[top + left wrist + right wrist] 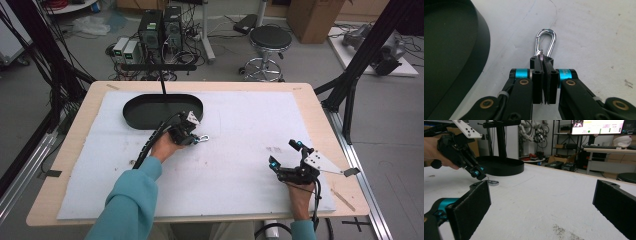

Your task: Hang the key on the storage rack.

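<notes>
A silver carabiner clip (545, 43) lies on the white mat, its near end pinched between the jaws of my left gripper (544, 60), which is shut on it. In the high view the left gripper (192, 137) sits just below the black oval tray (150, 115), with the carabiner (204, 138) poking out to its right. From the right gripper view, the carabiner (493, 182) rests low on the mat under the left gripper (477, 173). My right gripper (285, 154) stands open near the mat's right front, nothing between its pads (471, 207).
The black oval tray (454, 57) with a raised wall sits close to the left gripper's left side. A black post (162, 82) rises from the tray. Small dark specks (273, 149) mark the mat near the right gripper. Stool and computers stand beyond the table.
</notes>
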`<move>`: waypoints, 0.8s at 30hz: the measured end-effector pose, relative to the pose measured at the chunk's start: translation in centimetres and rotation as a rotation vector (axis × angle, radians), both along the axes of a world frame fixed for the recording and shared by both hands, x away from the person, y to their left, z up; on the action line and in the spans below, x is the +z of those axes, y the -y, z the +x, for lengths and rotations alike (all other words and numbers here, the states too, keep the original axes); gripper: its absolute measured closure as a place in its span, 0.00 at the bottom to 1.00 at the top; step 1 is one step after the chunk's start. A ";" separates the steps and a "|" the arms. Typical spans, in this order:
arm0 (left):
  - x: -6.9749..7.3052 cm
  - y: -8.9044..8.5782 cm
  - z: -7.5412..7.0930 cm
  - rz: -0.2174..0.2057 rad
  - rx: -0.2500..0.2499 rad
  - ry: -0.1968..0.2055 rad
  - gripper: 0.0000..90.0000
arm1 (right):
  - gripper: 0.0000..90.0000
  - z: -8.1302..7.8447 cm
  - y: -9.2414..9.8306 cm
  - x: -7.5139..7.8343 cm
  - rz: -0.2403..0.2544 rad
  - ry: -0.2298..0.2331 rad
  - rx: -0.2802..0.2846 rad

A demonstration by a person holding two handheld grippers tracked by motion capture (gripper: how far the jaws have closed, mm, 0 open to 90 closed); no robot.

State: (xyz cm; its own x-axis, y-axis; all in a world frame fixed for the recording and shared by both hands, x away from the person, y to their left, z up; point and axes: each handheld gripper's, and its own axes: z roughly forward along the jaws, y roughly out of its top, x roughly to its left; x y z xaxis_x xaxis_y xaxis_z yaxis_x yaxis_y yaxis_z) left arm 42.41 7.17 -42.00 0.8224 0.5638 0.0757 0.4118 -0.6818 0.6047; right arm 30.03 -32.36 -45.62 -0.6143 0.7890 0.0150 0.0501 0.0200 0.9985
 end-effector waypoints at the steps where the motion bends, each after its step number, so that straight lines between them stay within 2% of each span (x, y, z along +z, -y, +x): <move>1: 0.0 0.0 0.0 -0.008 0.011 -0.005 0.97 | 0.01 0.0 0.0 0.0 0.001 -0.001 0.001; 2: -0.1 -0.1 0.2 -0.030 0.033 -0.026 0.97 | 0.01 0.0 0.0 0.0 0.000 0.000 0.000; 4: 0.0 -0.2 0.2 -0.031 0.033 -0.032 0.98 | 0.01 0.0 0.0 0.0 0.000 0.000 0.000; 6: -0.1 -0.3 0.3 -0.055 0.042 -0.046 0.98 | 0.01 0.0 0.0 0.0 0.000 0.000 0.000; 9: -0.1 -0.4 0.2 -0.063 0.043 -0.041 0.98 | 0.01 0.0 0.0 0.0 0.001 -0.001 0.000; 13: 0.5 -0.4 0.0 -0.096 0.023 -0.040 0.98 | 0.01 0.1 0.0 0.0 -0.002 0.007 0.000; 17: 1.0 -0.7 -0.1 -0.127 0.025 -0.035 0.98 | 0.01 0.1 0.1 0.0 -0.001 0.007 0.000; 18: 1.5 -1.0 -0.2 -0.146 0.035 -0.026 0.98 | 0.01 0.0 0.0 0.0 0.001 0.002 0.002; 19: 1.5 -1.0 -0.2 -0.146 0.035 -0.026 0.98 | 0.01 0.0 0.0 0.0 0.001 0.002 0.002; 20: 2.1 -1.3 -0.3 -0.170 0.034 -0.025 0.98 | 0.01 0.1 0.1 0.0 -0.001 0.007 0.001; 22: 2.4 -1.5 -0.3 -0.182 0.033 -0.021 0.99 | 0.01 0.0 0.1 0.0 0.000 0.002 -0.001; 24: 3.3 -2.2 -0.5 -0.206 0.030 -0.012 0.99 | 0.01 0.0 0.1 0.0 0.000 0.001 -0.001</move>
State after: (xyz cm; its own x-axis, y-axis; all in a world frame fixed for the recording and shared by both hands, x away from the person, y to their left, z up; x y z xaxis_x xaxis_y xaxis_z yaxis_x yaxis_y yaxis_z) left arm 41.96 9.38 -38.74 0.8049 0.5910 -0.0533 0.4383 -0.5316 0.7248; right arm 30.08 -32.42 -45.63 -0.6138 0.7893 0.0146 0.0490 0.0196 0.9986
